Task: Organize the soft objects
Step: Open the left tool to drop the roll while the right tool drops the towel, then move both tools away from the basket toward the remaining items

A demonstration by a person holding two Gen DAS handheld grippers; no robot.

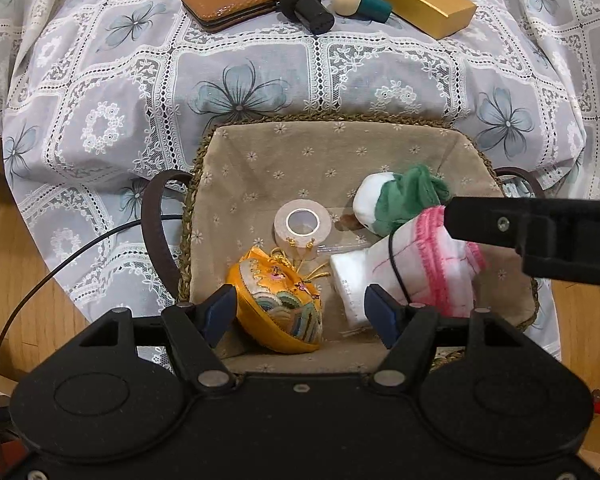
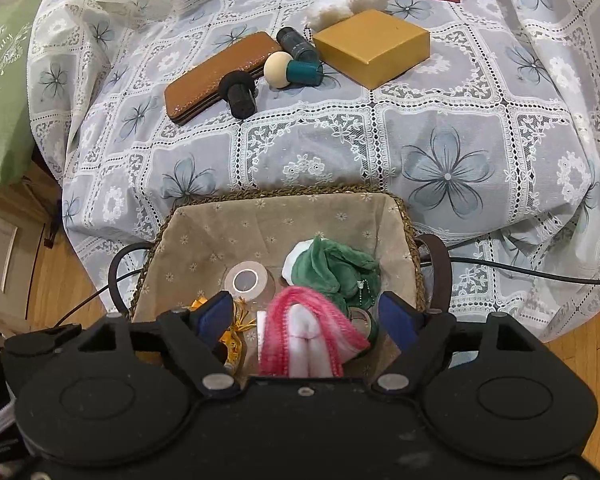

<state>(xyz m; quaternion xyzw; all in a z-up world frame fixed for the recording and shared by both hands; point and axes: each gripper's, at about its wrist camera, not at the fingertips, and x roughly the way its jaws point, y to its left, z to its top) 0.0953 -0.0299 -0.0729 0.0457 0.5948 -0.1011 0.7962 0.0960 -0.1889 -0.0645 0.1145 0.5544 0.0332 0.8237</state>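
- A woven basket [image 1: 204,148] with a beige floral lining is seen on a table draped in a lace tablecloth [image 1: 112,92] printed with blue flowers.
- Inside the basket are gathered a green and white plush toy [image 1: 396,196], a pink and white fuzzy item [image 2: 312,328], an embroidered yellow pouch [image 1: 280,304] with gold tassels, and a roll of clear tape [image 1: 302,222].
- The left gripper [image 1: 302,314] is held low over the near edge of the basket; its jaws are spread wide, with nothing between them, the pouch lying just beside the left jaw.
- The right gripper [image 2: 310,320] is poised over the pink and white item; its jaws are apart and the item sits between them, apparently released, though contact at the pads is hard to judge.
- At the far side of the table, well apart from the basket, lie a brown case [image 2: 220,76], a black sponge applicator [image 2: 238,94], a cream-headed teal applicator [image 2: 294,70], a gold box [image 2: 372,46] and a white fluffy item [image 2: 352,6] behind the box.
- The step in hand is judged to be the placing of the pink and white item into the basket.
- Next, a reach across the table would be called for, probably to the white fluffy item, with the hard box avoided.
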